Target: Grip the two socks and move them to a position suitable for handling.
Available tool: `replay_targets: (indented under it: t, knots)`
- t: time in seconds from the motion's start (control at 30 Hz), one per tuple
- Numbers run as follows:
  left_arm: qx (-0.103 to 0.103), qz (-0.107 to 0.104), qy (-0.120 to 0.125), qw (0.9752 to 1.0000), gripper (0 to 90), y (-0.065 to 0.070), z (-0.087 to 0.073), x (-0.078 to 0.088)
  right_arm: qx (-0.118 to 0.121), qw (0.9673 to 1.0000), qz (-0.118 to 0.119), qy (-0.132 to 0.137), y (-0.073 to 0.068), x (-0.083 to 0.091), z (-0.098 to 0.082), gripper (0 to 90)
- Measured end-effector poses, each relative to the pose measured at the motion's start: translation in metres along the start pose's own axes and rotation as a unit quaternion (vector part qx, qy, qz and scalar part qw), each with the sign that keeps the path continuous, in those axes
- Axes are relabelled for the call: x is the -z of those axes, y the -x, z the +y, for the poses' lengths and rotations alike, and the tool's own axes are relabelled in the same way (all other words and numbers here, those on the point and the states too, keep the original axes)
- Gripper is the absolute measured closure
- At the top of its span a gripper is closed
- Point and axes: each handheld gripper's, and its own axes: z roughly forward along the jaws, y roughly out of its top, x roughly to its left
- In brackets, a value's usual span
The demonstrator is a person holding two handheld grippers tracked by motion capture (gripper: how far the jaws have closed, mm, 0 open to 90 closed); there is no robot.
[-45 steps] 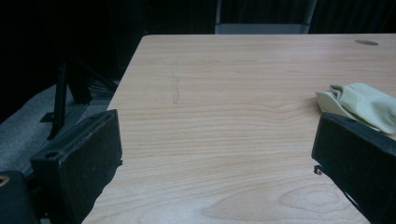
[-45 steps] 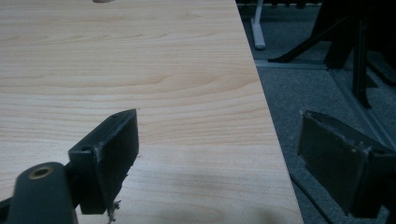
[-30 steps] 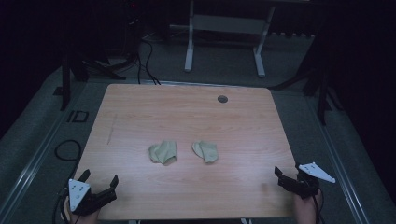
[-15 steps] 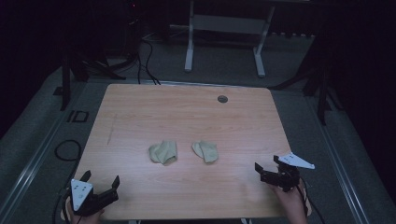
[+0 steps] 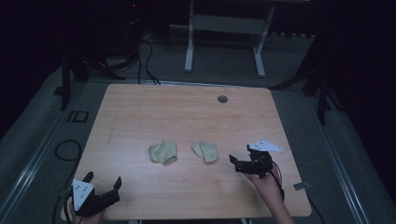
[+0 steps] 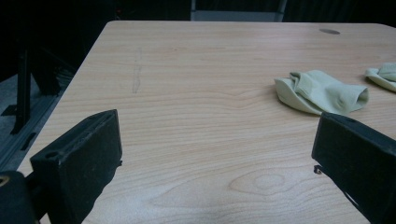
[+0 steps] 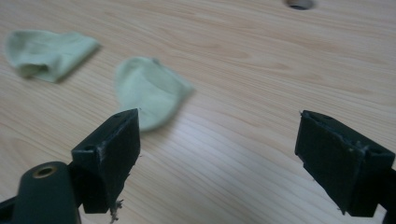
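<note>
- High view: two pale green socks lie mid-table, apart from each other — the right sock (image 5: 205, 151) near my right gripper (image 5: 243, 164), the left sock (image 5: 163, 152) farther off. My left gripper (image 5: 103, 192) waits at the near left corner of the table (image 5: 140, 112).
- Left gripper view: jaws wide, holding nothing, the left sock (image 6: 321, 92) ahead and to the right.
- Right gripper view: jaws wide, empty, tilted down over the right sock (image 7: 149, 91). It looks soft, light and limp — I'd pinch a folded edge.
</note>
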Motion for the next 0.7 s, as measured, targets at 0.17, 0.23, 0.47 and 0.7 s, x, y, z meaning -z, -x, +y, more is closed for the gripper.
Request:
replay_targets:
  t: [0.17, 0.23, 0.47, 0.7]
  knots:
    - [-0.003, 0.007, -0.003, 1.0, 1.8, 0.002, 0.0, 0.001, 0.016, 0.9992, 0.033, -0.014, -0.021, -0.025, 0.015, 20.4]
    - [-0.005, 0.008, -0.004, 0.9999, 1.8, 0.002, 0.0, 0.002, 0.027, 0.9983, 0.047, -0.023, -0.03, -0.036, 0.021, 24.1]
    - [0.0, 0.01, -0.003, 0.9999, 1.8, 0.0, -0.001, 0.005, 0.046, 0.9964, 0.055, -0.045, -0.048, -0.068, 0.032, 42.7]
    - [0.0, 0.006, -0.007, 1.0, 1.8, 0.0, -0.001, 0.003, 0.066, 0.9945, 0.028, -0.076, -0.062, -0.108, 0.037, 49.1]
